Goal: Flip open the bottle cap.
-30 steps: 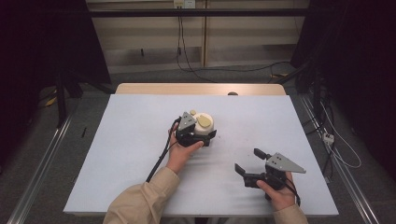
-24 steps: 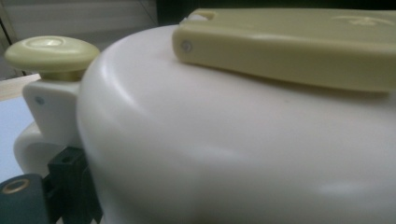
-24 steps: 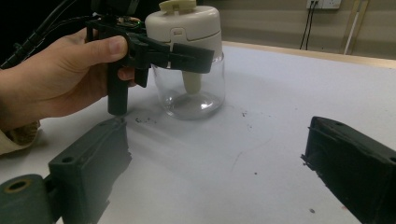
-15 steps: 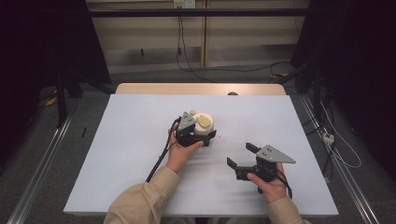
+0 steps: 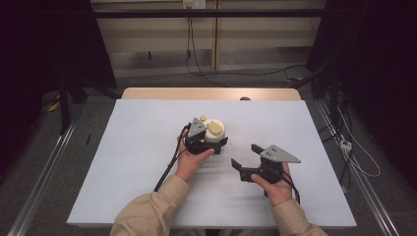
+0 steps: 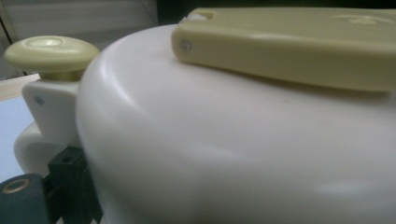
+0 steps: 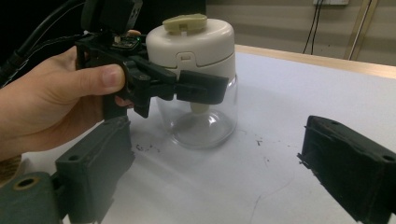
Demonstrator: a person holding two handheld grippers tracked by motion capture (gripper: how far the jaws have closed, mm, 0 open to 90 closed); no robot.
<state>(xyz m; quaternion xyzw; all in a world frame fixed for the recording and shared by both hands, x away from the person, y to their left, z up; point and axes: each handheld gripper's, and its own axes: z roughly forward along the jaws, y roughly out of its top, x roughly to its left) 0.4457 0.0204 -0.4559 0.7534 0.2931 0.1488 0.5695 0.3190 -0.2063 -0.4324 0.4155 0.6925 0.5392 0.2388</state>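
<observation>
A clear glass jar [image 5: 215,131] with a cream lid and a pale yellow-green handle stands upright near the middle of the table. My left gripper [image 5: 217,141] is shut on the jar just under the lid, and one black jaw crosses the front of the jar [image 7: 198,116]. In the left gripper view the cream lid [image 6: 233,154] is very close, with its handle [image 6: 299,46] on top and a round knob [image 6: 51,51] at the left. My right gripper [image 5: 244,156] is open, low over the table to the right of the jar, its jaws pointing at it with nothing between them [image 7: 210,172].
The light blue table top [image 5: 137,147] has a wooden strip [image 5: 211,93] along its far edge. The left gripper's black cable [image 5: 167,169] trails toward the near left. Small dark scuff marks [image 7: 257,140] lie on the surface by the jar.
My right gripper has moved left and a little forward toward the jar, still open. The left gripper and the jar have not moved.
</observation>
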